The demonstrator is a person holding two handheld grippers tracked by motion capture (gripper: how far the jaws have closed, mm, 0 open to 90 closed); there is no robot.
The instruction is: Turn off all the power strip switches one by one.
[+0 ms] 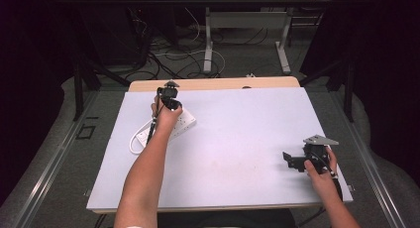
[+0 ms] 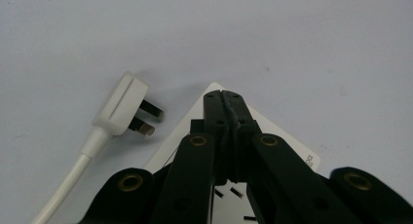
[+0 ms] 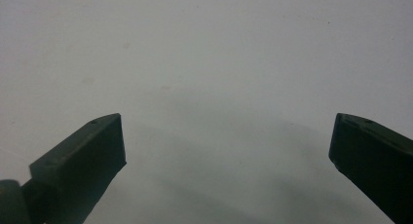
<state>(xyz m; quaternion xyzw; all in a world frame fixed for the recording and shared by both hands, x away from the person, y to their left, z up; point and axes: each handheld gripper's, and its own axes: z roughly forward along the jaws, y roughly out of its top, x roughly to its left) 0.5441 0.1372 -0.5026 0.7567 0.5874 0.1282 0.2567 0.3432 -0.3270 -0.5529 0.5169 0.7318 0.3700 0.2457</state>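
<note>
Left gripper view, white plug [image 2: 119, 104] beside shut left tool [image 2: 228, 104]

Both forearms are bare, no sleeves. The left gripper [image 2: 228, 100] is black, its linkage arms set with brass-ringed pivots and small screws. The right gripper [image 1: 292, 160] carries a grey three-cornered plate on top.

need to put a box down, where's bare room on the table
The table is bare across the middle, between the power strip and the right gripper, and along the far right edge. It is crowded only at the far left, around the strip, its plug and the left gripper.
</note>
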